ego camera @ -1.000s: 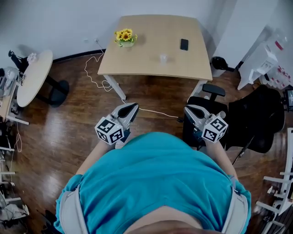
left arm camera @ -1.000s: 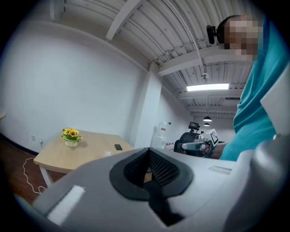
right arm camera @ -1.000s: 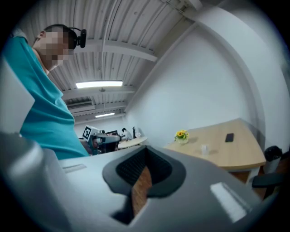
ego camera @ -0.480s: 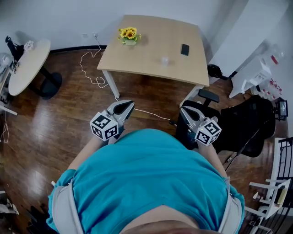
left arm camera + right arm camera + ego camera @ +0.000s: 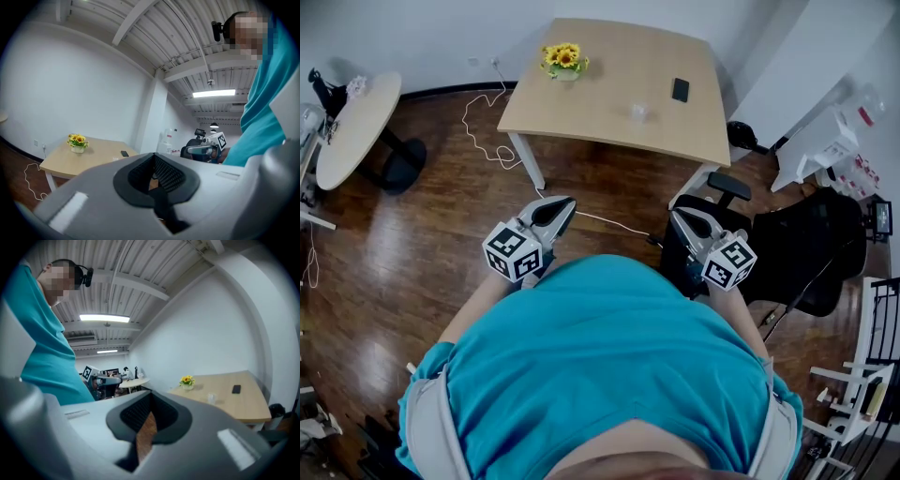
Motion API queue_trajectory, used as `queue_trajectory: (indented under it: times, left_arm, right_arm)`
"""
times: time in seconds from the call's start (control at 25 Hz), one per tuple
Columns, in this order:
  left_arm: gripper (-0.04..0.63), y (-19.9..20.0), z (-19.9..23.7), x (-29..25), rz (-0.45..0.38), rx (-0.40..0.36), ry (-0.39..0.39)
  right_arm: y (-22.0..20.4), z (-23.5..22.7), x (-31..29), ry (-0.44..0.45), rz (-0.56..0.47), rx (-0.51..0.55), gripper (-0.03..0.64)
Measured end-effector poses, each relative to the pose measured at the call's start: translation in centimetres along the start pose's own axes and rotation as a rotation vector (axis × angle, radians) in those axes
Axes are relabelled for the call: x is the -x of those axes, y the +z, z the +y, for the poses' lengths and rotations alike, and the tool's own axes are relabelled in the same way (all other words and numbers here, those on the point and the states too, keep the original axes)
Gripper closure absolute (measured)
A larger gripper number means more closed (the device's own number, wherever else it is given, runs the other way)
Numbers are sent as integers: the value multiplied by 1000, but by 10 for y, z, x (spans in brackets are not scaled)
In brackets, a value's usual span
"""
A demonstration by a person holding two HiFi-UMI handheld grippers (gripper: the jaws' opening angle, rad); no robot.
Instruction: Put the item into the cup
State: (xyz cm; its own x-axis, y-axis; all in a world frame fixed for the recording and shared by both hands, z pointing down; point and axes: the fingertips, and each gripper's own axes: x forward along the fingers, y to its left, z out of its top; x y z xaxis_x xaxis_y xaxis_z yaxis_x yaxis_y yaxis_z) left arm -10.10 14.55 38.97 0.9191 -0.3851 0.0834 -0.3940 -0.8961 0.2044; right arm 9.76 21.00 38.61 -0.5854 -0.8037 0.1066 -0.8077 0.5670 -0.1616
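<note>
A small clear cup (image 5: 638, 112) stands on the light wooden table (image 5: 581, 103) far ahead of me; it also shows in the right gripper view as a pale cup (image 5: 212, 398). A dark phone (image 5: 680, 90) lies to its right. My left gripper (image 5: 555, 204) and right gripper (image 5: 682, 217) are held close to my chest, over the wooden floor and well short of the table. Both are shut with nothing between the jaws. In its own view the left gripper (image 5: 157, 190) points toward the table, and so does the right gripper (image 5: 145, 427).
A pot of yellow flowers (image 5: 563, 60) sits at the table's back left. A black office chair (image 5: 806, 244) stands at my right, beside the table's near right corner. A white cable (image 5: 487, 131) trails on the floor left of the table. A round side table (image 5: 356, 127) is at far left.
The head view has shifted a little, so the table sits slightly nearer and higher in view. Both grippers have stayed shut by my chest.
</note>
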Motion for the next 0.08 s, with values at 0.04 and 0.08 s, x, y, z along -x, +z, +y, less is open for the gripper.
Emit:
queue_trajectory:
  times: [0.04, 0.08]
  left_arm:
    - [592, 0, 0, -1, -1, -2, -1]
    - [592, 1, -1, -2, -2, -4, -1]
  right_arm:
    - [0, -1, 0, -1, 0, 3, 617]
    - [0, -2, 1, -1, 1, 6, 617]
